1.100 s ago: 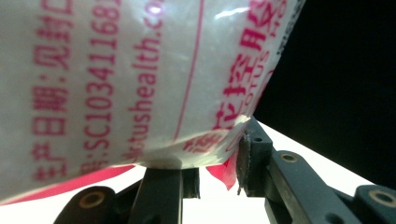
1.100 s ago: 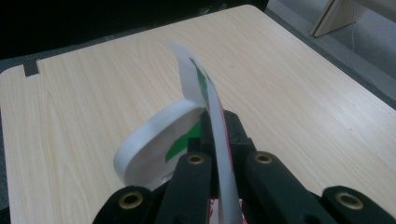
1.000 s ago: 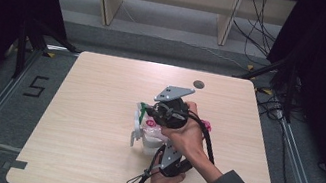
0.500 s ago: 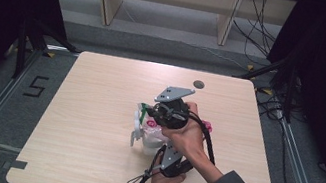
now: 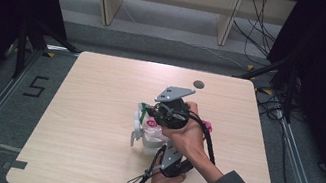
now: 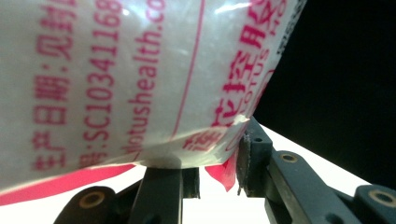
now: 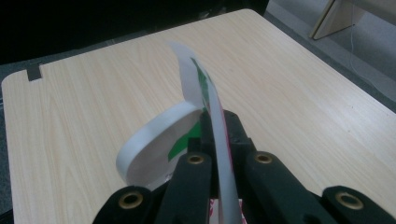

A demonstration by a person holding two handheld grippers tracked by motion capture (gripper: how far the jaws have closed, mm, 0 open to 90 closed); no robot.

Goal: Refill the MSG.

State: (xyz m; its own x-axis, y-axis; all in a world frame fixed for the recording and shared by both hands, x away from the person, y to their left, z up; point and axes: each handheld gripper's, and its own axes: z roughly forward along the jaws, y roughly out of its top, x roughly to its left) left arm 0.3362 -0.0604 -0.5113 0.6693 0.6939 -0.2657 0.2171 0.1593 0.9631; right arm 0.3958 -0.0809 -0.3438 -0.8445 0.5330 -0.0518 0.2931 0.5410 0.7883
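A translucent white cup (image 5: pixel 149 137) with red print stands near the middle of the table (image 5: pixel 87 108), slightly toward the person's side; its contents cannot be made out through the cloudy wall.

The left tool (image 5: pixel 170 160) comes in from the near edge and is pinching the cup's lower body; in the left gripper view the printed wall of the cup (image 6: pixel 140 79) fills the space directly above the jaws, and a jaw pad bears against it beside a torn edge of red label; the jaws are partly spread around it.

The right tool (image 5: pixel 156 112) is held in the person's right hand (image 5: pixel 189 134) above the cup, with its grey three-cornered plate uppermost; its jaws are pressed together on a thin white lid film (image 7: pixel 212 126) with green and red print.

In the right gripper view the film rises upright and curling from between the closed jaws; a white round rim (image 7: pixel 156 140) lies just beyond the jaw tips, touching the film's base; the film is partly peeled back, one end attached at the cup's rim on the side facing the table's left.

A small dark disc (image 5: pixel 198 84) lies well apart, near the far edge.
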